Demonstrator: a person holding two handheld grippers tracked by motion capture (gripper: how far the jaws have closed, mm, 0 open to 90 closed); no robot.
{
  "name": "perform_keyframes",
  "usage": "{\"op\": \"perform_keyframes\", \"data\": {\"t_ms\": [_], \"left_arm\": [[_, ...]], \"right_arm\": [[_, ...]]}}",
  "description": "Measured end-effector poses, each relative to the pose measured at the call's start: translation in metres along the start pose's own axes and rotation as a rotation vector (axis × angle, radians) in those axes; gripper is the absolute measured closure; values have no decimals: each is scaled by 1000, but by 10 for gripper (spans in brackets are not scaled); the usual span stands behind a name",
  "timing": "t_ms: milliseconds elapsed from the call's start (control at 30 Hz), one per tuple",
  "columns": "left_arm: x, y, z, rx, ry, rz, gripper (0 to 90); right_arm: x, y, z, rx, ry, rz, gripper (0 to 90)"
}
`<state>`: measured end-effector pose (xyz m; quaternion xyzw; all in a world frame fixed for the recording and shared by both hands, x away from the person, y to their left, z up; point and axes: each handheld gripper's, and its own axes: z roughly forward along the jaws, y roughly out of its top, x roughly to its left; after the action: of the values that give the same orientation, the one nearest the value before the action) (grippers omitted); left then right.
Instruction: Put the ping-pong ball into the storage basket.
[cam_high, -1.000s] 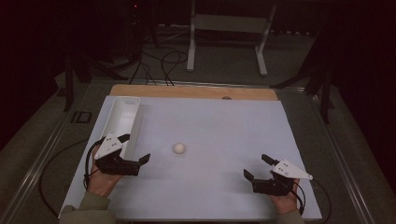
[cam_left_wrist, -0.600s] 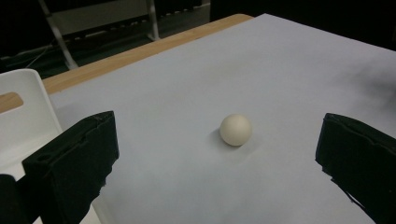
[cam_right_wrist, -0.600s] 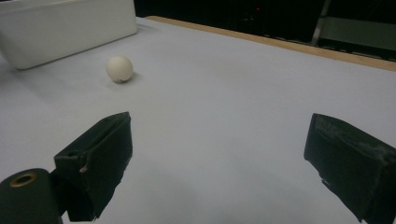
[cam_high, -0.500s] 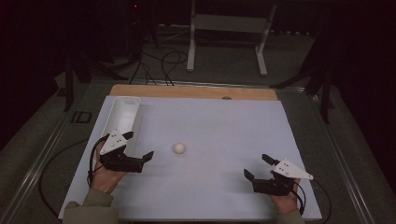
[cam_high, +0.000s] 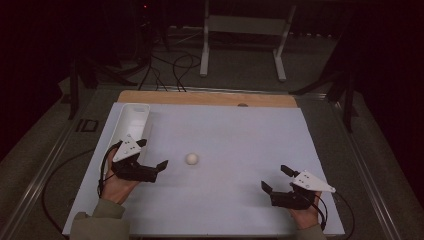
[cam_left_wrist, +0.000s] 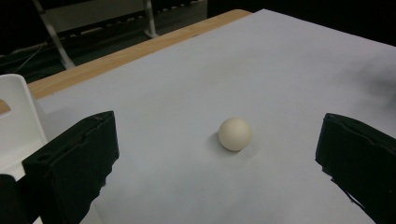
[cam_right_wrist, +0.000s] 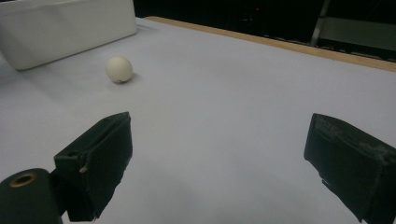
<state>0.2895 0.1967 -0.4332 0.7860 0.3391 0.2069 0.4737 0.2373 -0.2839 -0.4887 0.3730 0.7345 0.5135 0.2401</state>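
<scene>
The small white ball (cam_high: 191, 159), at the left claw's (cam_high: 152, 159) three o'clock on the worktop (cam_high: 240, 135), looks light, hard and roll-prone, so the spread jaws should pinch its widest middle gently.

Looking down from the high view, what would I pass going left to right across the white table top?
Left gripper → small white ball → right gripper. The white tray sits farther back, above the left gripper, so it is left out.
</scene>
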Motion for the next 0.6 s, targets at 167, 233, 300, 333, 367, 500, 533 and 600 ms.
{"op": "perform_keyframes", "data": {"t_ms": [167,233,300,333,367,500,533,600], "left_arm": [[0,1,5,6,-3,5,0],[0,2,5,7,-2,6,0],[0,2,6,7,-1,9,0],[0,2,8,6,-1,9,0],[0,3,8,6,-2,10,0],[0,3,10,8,-3,8,0],[0,4,12,9,-4,11,0],[0,4,13,13,-3,12,0]], "right_arm": [[0,0,0,-2,-2,1,74],[0,0,0,-3,-2,0,74],[0,0,0,-4,-3,-1,74],[-1,0,0,-6,-5,-2,74],[-1,0,1,-8,-5,-2,74],[-1,0,2,-12,-4,-5,74],[-1,0,2,-9,-4,-5,74],[-2,0,3,-11,-4,-7,74]]}}
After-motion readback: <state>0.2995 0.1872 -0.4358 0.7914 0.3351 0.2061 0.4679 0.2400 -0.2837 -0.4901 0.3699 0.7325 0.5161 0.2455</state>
